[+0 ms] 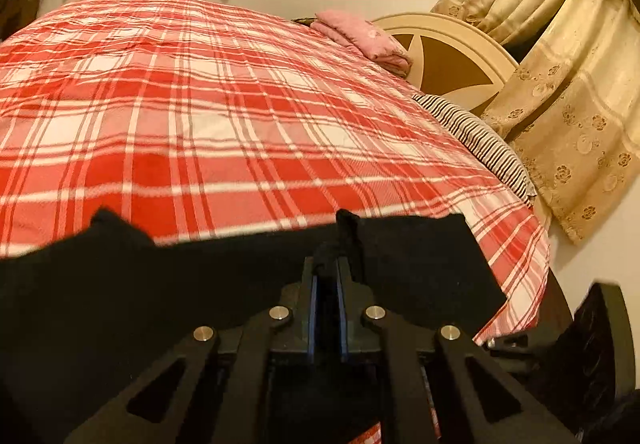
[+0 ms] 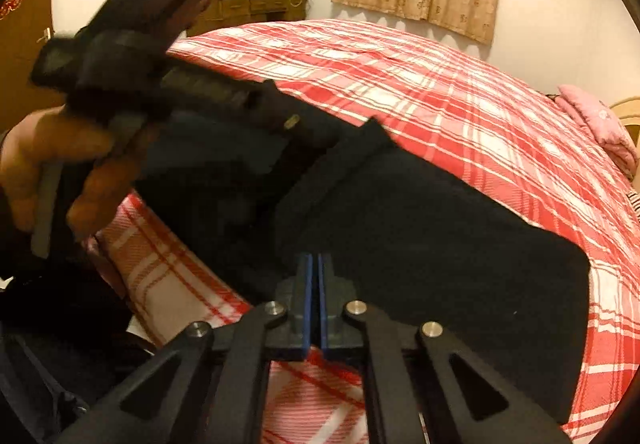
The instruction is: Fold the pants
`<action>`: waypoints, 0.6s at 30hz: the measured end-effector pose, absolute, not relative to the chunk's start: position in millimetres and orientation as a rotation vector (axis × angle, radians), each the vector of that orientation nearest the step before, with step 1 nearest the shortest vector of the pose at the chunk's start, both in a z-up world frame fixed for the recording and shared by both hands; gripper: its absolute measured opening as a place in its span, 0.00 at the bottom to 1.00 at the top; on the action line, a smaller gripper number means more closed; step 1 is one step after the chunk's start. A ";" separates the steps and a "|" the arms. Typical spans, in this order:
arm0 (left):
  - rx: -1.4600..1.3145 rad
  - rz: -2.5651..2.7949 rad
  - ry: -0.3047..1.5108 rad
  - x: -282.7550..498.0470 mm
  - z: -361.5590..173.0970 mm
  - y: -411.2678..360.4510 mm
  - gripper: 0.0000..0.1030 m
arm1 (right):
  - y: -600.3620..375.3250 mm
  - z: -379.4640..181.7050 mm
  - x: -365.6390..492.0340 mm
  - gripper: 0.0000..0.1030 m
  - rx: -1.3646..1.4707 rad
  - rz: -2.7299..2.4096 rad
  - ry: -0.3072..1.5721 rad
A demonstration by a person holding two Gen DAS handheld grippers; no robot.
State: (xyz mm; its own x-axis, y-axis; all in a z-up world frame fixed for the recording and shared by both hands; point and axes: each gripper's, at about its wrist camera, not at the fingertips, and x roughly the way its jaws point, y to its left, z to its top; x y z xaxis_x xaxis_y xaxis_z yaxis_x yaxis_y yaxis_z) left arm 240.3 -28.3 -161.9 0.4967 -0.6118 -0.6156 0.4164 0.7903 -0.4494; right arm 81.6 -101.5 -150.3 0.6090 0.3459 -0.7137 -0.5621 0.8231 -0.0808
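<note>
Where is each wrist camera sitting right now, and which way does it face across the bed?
Left wrist: rides the left hand-held gripper, looks across the plaid bedspread toward the headboard and curtains; its closed fingers pinch the black pants.
Right wrist: rides the right hand-held gripper, looks over the pants toward a dresser; shows a hand holding the left hand-held gripper.
Shared: pants, bedspread, pink folded blanket.
</note>
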 end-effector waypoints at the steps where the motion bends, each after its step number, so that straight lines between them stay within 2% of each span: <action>1: -0.247 -0.631 0.846 242.1 -161.7 -29.3 0.08 | -100.1 -149.2 80.1 0.04 -0.316 0.537 0.746; 4: -0.222 -0.640 0.885 251.2 -170.9 -34.2 0.08 | -96.0 -147.7 76.4 0.04 -0.357 0.514 0.720; 5: -0.225 -0.640 0.895 253.9 -174.5 -33.9 0.08 | -94.6 -148.0 75.2 0.11 -0.378 0.497 0.701; 6: -0.237 -0.643 0.904 256.1 -177.4 -32.7 0.08 | -94.7 -148.4 75.2 0.39 -0.385 0.481 0.688; 8: -0.274 -0.652 0.918 259.8 -182.1 -28.4 0.08 | -96.4 -149.2 79.4 0.74 -0.345 0.489 0.707; 10: -0.274 -0.658 0.914 258.6 -182.1 -27.3 0.08 | -99.6 -145.2 79.6 0.74 -0.298 0.489 0.678; 11: -0.273 -0.659 0.914 258.1 -182.0 -26.7 0.08 | -97.4 -145.3 80.6 0.66 -0.309 0.484 0.680; 12: -0.276 -0.661 0.913 257.9 -181.7 -26.4 0.08 | -94.5 -146.0 82.2 0.50 -0.324 0.472 0.683; 13: -0.282 -0.663 0.913 257.6 -181.6 -25.5 0.08 | -90.8 -147.4 84.1 0.45 -0.339 0.466 0.687; 18: -0.307 -0.660 0.919 260.0 -183.0 -22.1 0.08 | -73.5 -160.3 94.9 0.40 -0.418 0.451 0.695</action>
